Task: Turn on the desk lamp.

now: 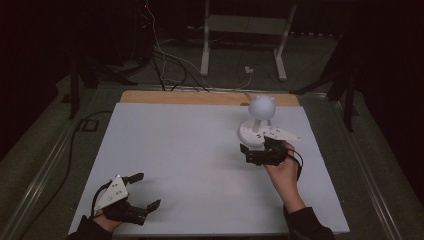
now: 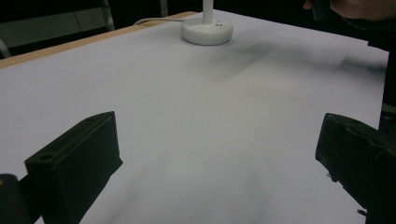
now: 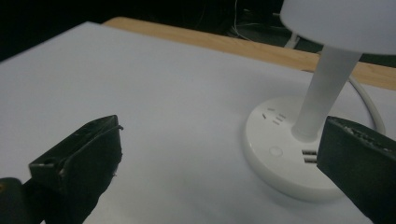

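My right gripper (image 1: 261, 150), jaws apart, sits just before the white round-based plastic desk lamp (image 3: 299, 149); my left gripper (image 1: 142, 192), also spread, waits well away.

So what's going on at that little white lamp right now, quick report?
Right gripper open at lamp base, not gripping. Left gripper open, idle near table edge. Nothing in the way.
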A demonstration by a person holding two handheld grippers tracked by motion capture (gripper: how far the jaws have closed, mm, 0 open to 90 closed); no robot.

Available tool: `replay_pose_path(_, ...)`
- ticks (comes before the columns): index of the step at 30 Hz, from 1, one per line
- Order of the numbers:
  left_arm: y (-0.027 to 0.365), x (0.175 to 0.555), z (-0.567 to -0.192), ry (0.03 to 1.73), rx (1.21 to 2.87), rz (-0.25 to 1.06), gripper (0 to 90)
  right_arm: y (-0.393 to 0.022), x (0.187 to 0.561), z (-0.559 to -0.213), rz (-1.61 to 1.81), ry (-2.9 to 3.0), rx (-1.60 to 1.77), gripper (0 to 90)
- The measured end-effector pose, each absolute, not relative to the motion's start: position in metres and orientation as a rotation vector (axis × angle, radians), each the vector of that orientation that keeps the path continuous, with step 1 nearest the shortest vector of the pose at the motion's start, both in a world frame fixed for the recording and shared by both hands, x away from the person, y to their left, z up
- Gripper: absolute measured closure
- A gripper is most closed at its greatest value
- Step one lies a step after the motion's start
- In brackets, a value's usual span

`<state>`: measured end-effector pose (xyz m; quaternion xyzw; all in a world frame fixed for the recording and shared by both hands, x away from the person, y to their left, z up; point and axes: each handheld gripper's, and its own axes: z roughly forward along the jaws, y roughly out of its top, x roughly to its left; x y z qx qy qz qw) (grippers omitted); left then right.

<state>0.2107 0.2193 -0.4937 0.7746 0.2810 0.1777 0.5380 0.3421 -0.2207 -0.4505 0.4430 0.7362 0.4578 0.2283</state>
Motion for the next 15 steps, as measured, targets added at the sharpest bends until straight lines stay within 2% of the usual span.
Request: replay_pose_path(15,0.22,0.211,-0.494,0.672,1.845,0.415,0.4,-0.21,0.374,-0.448,1.286,1.88,1.382,0.2)
